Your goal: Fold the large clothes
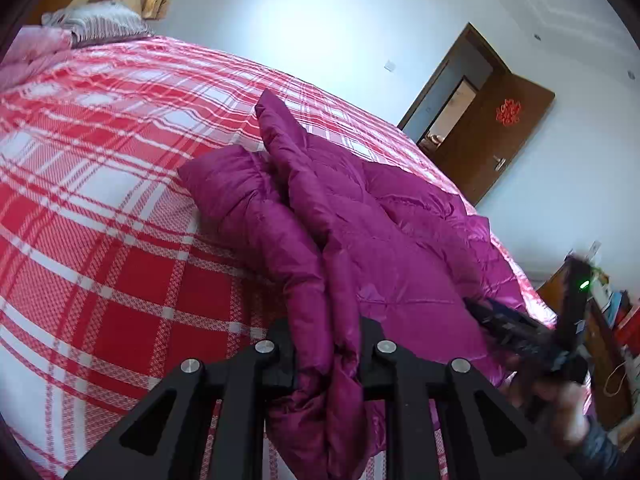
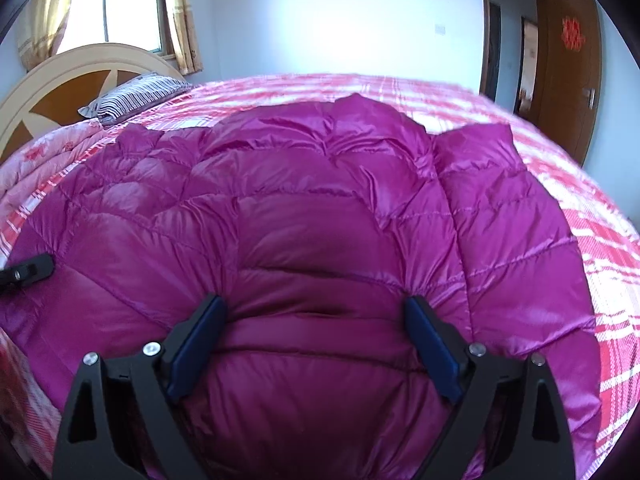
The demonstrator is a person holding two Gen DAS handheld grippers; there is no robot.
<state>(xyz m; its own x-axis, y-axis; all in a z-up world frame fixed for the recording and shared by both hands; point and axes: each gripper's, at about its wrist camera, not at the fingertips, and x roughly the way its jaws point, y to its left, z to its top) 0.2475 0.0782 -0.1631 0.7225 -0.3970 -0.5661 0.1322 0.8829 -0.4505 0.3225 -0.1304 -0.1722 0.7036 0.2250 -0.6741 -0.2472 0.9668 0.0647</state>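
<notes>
Left wrist view, far left: a striped pillow (image 1: 108,20) lay at the head of the bed (image 1: 100,200), which was covered in a red-and-white plaid spread. Toward the middle, the magenta puffer jacket (image 1: 360,220) rested on the spread, one sleeve folded over the body and pointing up the bed. The left hand-held gripper (image 1: 328,356) was closed down on a bunched fold of the jacket's edge, with fabric pinched between the two black fingers and hanging below them (no gap visible beside the cloth). At the right edge, the right hand-held gripper (image 1: 516,332) appeared blurred against the jacket, so its jaw state could not be read from this view. A brown door (image 1: 508,136) stood open behind.

Right wrist view, left side: a wooden headboard (image 2: 60,80) and curtained window (image 2: 116,4) sat behind the pillow. A black finger of the left hand-held gripper showed at the left edge, on the jacket. In the centre, the jacket's quilted back filled most of the frame, spread flat on the bed. The right hand-held gripper's jaws stood wide apart, its blue pads (image 2: 432,348) resting against a puffed section of the jacket; probably pressing into it rather than clamping it, though the contact was hard to judge.
</notes>
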